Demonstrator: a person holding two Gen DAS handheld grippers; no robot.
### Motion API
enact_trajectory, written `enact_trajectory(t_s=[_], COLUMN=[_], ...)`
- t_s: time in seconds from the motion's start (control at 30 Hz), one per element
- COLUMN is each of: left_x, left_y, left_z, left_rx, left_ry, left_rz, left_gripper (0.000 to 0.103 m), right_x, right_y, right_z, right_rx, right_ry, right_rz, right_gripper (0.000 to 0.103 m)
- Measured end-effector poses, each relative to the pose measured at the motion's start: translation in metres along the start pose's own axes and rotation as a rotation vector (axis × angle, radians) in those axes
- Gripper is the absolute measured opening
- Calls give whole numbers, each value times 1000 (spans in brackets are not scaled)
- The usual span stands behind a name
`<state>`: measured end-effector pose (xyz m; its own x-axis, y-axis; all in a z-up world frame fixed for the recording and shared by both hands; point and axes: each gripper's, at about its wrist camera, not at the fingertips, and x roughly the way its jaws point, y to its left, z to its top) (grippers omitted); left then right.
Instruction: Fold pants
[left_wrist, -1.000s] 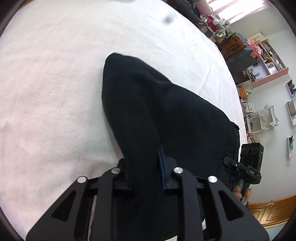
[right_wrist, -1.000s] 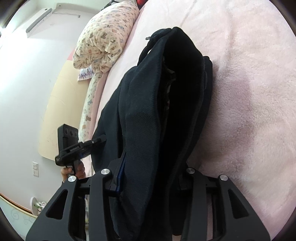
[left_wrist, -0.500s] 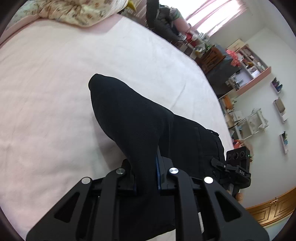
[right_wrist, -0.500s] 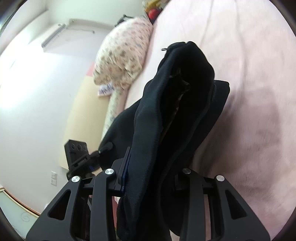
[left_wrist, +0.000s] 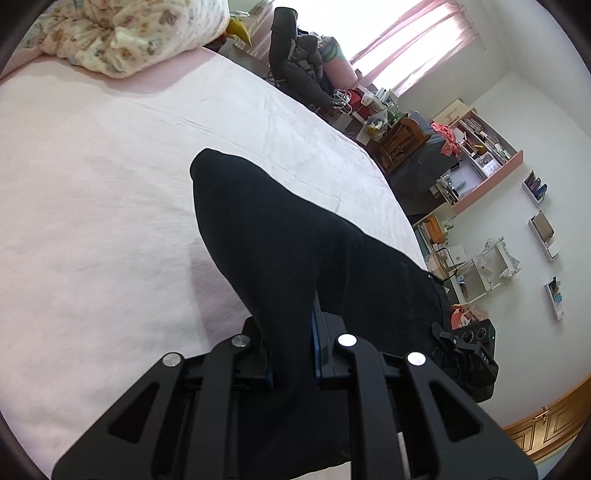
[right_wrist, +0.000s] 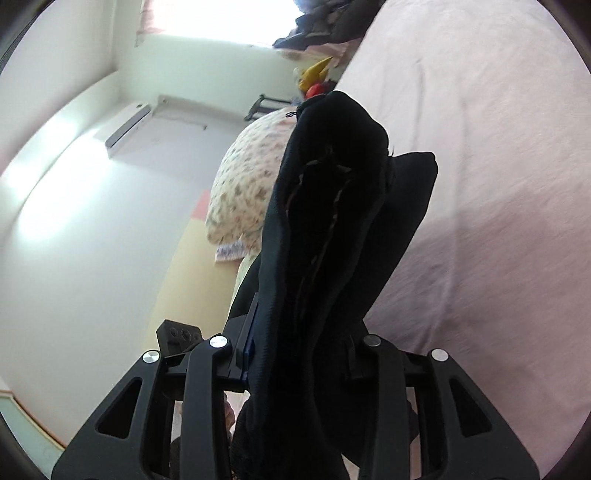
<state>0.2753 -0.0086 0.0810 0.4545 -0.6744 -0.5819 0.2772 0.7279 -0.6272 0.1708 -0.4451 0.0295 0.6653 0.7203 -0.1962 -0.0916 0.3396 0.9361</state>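
Observation:
The black pants (left_wrist: 288, 251) hang lifted above a pink bed (left_wrist: 92, 192). My left gripper (left_wrist: 293, 347) is shut on one edge of the pants, and the cloth stretches away to the right gripper's body (left_wrist: 474, 350) at the right of the left wrist view. My right gripper (right_wrist: 299, 343) is shut on the bunched waist end of the pants (right_wrist: 332, 206), which folds over and shows its inner lining. The other gripper's body (right_wrist: 177, 334) shows at the lower left of the right wrist view. The fingertips of both are hidden by cloth.
A flowered quilt (left_wrist: 122, 33) lies at the head of the bed and also shows in the right wrist view (right_wrist: 247, 184). Beyond the bed are a chair piled with dark clothes (left_wrist: 299, 70), cluttered shelves (left_wrist: 480, 158) and a window. The pink bed (right_wrist: 498, 166) spreads right.
Both grippers have risen and tilted up with the pants, so more of the room and the quilt shows. The pants have lifted further off the bed.

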Motion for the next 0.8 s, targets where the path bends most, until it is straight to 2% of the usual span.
enact_trajectory(t_s=[0.17, 0.23, 0.27, 0.3, 0.33, 0.37, 0.4, 0.43, 0.53, 0.6, 0.67, 0.73, 0.8], left_x=[33, 46, 59, 67, 71, 72, 72, 70, 54, 34, 8, -16, -34], left_y=[11, 26, 41, 51, 57, 65, 68, 70, 78, 83, 85, 79, 59], left_z=[2, -3, -9, -13, -17, -22, -25, -27, -27, -24, -20, -15, -12], left_rx=[-27, -66, -110, -139, -160, -183, -196, -207, -264, -293, -296, -264, -182], left_ry=[-1, 6, 24, 30, 23, 4, -8, -14, -22, -54, -130, -204, -273], left_rz=[-9, 8, 45, 68, 54, 26, 25, 46, 47, 99, 159, 186, 188], left_gripper=[14, 16, 18, 24, 26, 33, 45, 53, 66, 83, 86, 86, 89], right_x=[1, 10, 15, 18, 16, 13, 11, 10, 3, -6, -20, -41, -50], right_y=[-19, -32, -42, -51, -63, -69, -72, -70, -58, -55, -49, -29, -1], right_z=[11, 11, 10, 7, 5, 5, 5, 6, 2, 4, 10, 9, 9], right_rx=[19, 32, 48, 62, 94, 121, 149, 147, 93, 111, 121, 46, -80], right_ry=[-35, -43, -42, -43, -53, -55, -48, -45, -61, -95, -145, -253, -345], right_rz=[-20, -82, -140, -188, -225, -214, -203, -217, -299, -318, -336, -411, -451], right_gripper=[35, 34, 35, 35, 36, 37, 38, 40, 47, 53, 53, 53, 53])
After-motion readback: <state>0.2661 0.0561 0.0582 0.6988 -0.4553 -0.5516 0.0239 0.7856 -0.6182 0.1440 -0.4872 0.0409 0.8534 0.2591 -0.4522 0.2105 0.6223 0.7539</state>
